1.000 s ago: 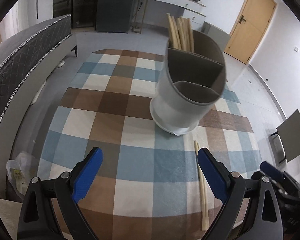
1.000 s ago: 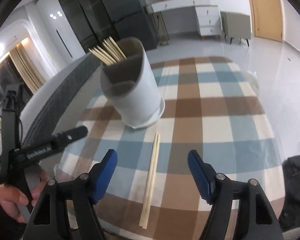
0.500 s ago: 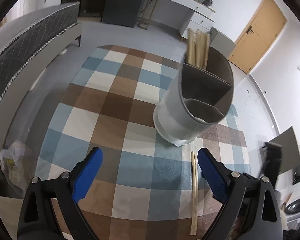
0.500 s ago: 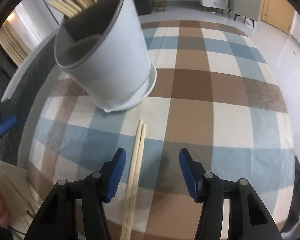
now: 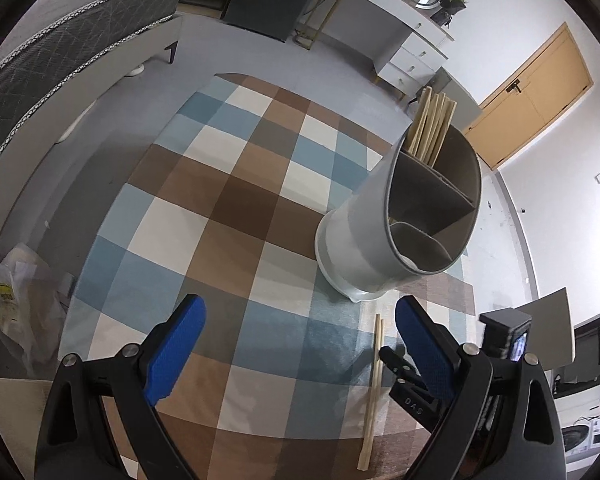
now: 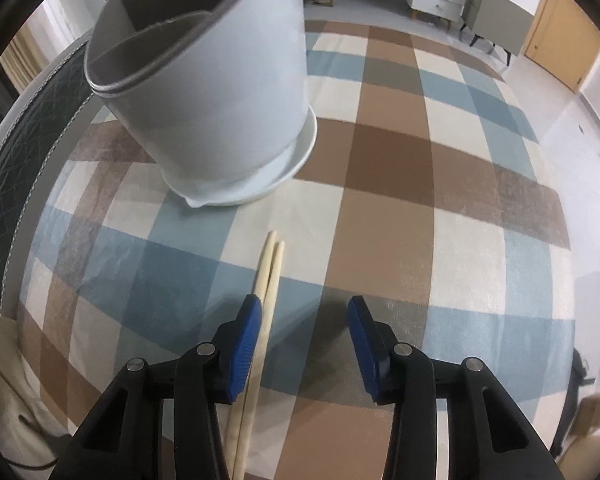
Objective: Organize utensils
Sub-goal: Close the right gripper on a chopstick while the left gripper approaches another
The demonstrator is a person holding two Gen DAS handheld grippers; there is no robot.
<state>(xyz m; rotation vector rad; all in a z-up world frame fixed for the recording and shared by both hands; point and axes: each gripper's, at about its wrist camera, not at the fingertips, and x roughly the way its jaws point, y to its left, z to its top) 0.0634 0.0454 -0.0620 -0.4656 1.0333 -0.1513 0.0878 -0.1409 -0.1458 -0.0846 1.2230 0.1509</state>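
My right gripper (image 6: pixel 302 316): jaws closing around chopsticks (image 6: pixel 269 276), left pad maybe touching | chopsticks flat on surface (image 6: pixel 440 240) near holder (image 6: pixel 220 92) | my left gripper (image 5: pixel 300 332): wide open, empty

Two downward wrist views, shared tablecloth (image 5: pixel 236 208)

A home bedroom: bed (image 5: pixel 60 52), drawers (image 5: pixel 412 60) (white), wooden door (image 5: pixel 536 92)
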